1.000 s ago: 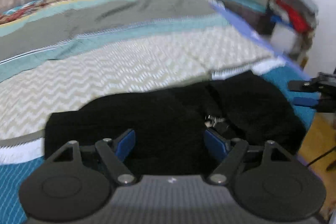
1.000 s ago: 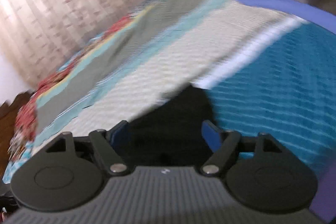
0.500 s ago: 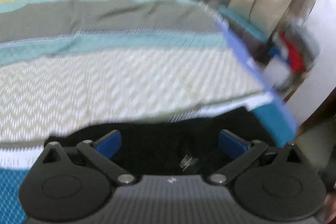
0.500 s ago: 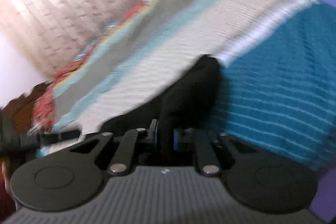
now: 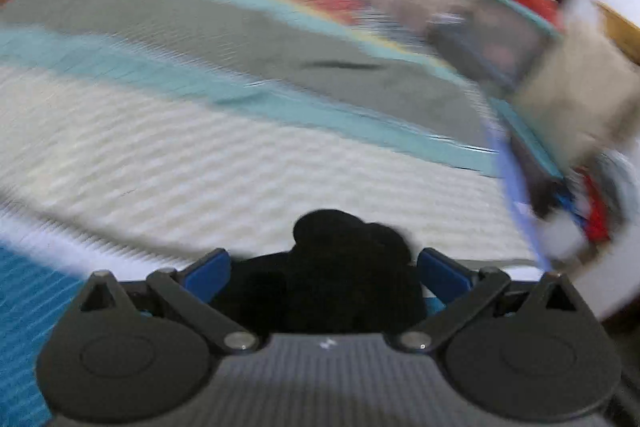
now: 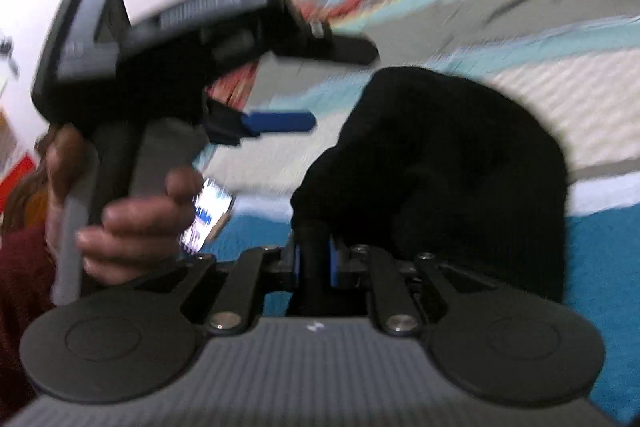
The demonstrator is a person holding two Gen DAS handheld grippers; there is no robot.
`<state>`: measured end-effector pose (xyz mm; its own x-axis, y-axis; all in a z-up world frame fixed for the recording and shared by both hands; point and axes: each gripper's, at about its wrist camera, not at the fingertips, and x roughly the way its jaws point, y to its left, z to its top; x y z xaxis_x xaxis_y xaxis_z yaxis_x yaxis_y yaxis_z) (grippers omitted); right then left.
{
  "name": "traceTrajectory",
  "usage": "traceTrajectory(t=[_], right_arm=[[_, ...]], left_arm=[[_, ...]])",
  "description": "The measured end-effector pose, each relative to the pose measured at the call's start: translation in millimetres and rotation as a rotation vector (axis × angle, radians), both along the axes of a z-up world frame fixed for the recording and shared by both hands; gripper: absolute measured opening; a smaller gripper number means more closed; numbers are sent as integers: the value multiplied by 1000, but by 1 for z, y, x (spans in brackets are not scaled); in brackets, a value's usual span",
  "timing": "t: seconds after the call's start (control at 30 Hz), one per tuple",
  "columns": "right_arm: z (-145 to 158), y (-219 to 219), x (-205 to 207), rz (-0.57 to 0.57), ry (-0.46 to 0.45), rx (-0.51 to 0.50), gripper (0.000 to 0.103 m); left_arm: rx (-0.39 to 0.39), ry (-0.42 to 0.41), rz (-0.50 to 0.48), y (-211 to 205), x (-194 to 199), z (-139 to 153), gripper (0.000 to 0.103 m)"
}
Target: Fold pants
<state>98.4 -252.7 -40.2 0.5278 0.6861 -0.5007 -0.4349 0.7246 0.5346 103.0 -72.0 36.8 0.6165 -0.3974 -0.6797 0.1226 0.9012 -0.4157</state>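
Observation:
The black pants (image 6: 448, 163) lie bunched on the striped bedspread (image 6: 600, 247). My right gripper (image 6: 316, 263) is shut on a fold of the pants, which rises in a dark hump just past the fingers. In the left wrist view my left gripper (image 5: 323, 273) stands wide open, with a lump of the pants (image 5: 344, 267) between and under its blue fingers (image 5: 204, 273), and no pad presses on it. The right wrist view also shows the left gripper (image 6: 320, 85) at the upper left, held by a person's hand (image 6: 132, 227), its fingers spread beside the pants.
The bedspread (image 5: 240, 167) runs in cream, teal and grey bands, and curtains hang behind it. Boxes and piled clothes (image 5: 560, 107) stand past the bed's right edge. A lit phone (image 6: 208, 215) lies on the bed by the hand. Both views are motion-blurred.
My right gripper has shut on the pants and swung left, pulling the fabric up. My left gripper has opened wide, lifted and rolled, and its view now tilts.

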Motion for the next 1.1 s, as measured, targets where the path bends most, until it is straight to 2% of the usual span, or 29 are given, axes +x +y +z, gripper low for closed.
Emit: traceTrajectory(t=[0.1, 0.13, 0.17, 0.2, 0.23, 0.3, 0.37, 0.5, 0.57, 0.67, 0.73, 0.8, 0.87, 1.0, 1.07, 1.1], right_arm=[[-46, 29, 23, 83, 120, -85, 19], [-55, 28, 30, 96, 162, -83, 19], [-57, 22, 33, 102, 189, -49, 20], [-53, 12, 35, 119, 194, 9, 27], [-43, -2, 30, 136, 176, 72, 30], [-20, -40, 22, 78, 72, 137, 42], [-3, -80, 15, -24, -13, 138, 43], [3, -128, 2, -159, -24, 93, 40], [-5, -130, 6, -168, 11, 93, 39], [-15, -102, 14, -124, 7, 62, 38], [-25, -91, 14, -116, -18, 2, 36], [-45, -87, 11, -151, 22, -67, 31], [-58, -96, 14, -168, 38, -23, 26], [-47, -106, 9, -154, 77, 2, 25], [-36, -111, -2, -143, 75, 61, 31], [-35, -111, -13, -108, 49, 83, 36]], left_arm=[[42, 85, 75, 24, 0, -32, 103], [42, 111, 85, 27, 1, -42, 103], [34, 130, 89, 29, 3, -49, 103], [18, 145, 87, 29, 4, -57, 103], [4, 155, 81, 27, 6, -62, 103], [-7, 157, 57, 22, 9, -68, 103], [18, 146, 31, 11, 10, -73, 103], [124, 133, -13, -11, 12, -81, 103], [159, 145, -24, -21, 12, -88, 103], [201, 150, -30, -30, 15, -99, 103], [287, 134, -37, -37, 13, -108, 103], [351, 125, -50, -40, 6, -119, 103], [342, 115, -35, -34, -4, -120, 103], [268, 140, -10, -16, -26, -108, 103], [242, 125, -8, -10, -37, -99, 103], [255, 117, -23, -10, -42, -96, 103]])
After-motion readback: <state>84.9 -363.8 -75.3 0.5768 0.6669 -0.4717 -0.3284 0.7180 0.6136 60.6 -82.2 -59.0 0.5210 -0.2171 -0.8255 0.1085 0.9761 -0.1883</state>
